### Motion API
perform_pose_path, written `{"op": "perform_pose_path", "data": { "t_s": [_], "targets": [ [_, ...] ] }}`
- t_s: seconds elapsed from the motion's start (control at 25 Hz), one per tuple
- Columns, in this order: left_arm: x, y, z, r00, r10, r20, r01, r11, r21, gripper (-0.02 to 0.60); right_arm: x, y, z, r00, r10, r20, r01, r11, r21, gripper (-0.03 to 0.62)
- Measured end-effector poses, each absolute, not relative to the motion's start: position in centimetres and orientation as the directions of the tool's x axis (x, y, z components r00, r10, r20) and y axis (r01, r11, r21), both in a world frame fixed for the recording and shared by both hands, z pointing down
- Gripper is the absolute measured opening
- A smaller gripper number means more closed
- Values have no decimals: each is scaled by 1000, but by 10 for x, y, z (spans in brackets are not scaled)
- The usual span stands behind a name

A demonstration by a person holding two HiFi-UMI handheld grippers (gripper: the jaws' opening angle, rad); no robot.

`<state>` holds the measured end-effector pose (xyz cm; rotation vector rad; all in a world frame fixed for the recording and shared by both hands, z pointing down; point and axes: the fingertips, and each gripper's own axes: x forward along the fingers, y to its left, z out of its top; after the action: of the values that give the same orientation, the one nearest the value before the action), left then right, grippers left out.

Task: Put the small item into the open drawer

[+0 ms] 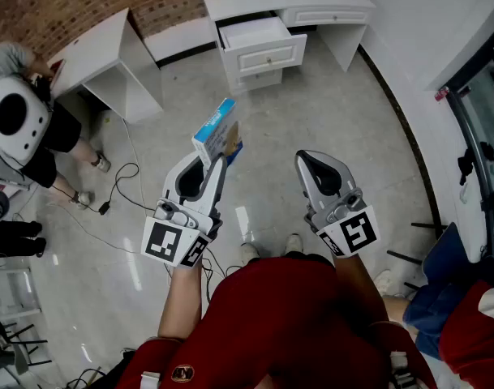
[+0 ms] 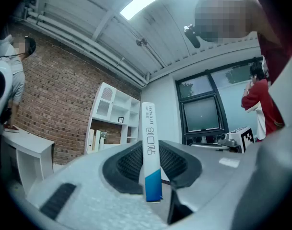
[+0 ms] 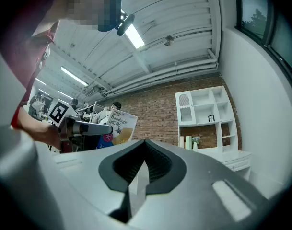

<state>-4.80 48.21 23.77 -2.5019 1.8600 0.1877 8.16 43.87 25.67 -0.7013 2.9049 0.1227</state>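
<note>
As L tongs [image 1: 217,160] clamp box [image 1: 216,131] | thin, white w/ blue end, "Bandage" print | R tongs [image 1: 309,164] together

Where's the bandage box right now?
Head view, left of centre: the bandage box sits clamped in the left tool over the floor, well short of the open drawer at top.

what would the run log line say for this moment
left gripper: shut on bandage box | right gripper: shut, empty | drawer: open, box not yet in
</note>
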Motion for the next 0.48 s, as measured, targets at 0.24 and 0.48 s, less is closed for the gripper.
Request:
{"op": "perform_pose_path", "data": {
  "t_s": [0.24, 0.48],
  "targets": [
    [-48, 482, 242, 276, -955, -114, -957, -283, 60, 95, 83, 434, 259, -880, -438, -182, -449, 893, 22, 11],
    [-70, 490, 244, 282, -952, -122, -954, -291, 70, 95, 61, 438, 260, -880, -445, -164, -457, 888, 42, 11]
  ]
}}
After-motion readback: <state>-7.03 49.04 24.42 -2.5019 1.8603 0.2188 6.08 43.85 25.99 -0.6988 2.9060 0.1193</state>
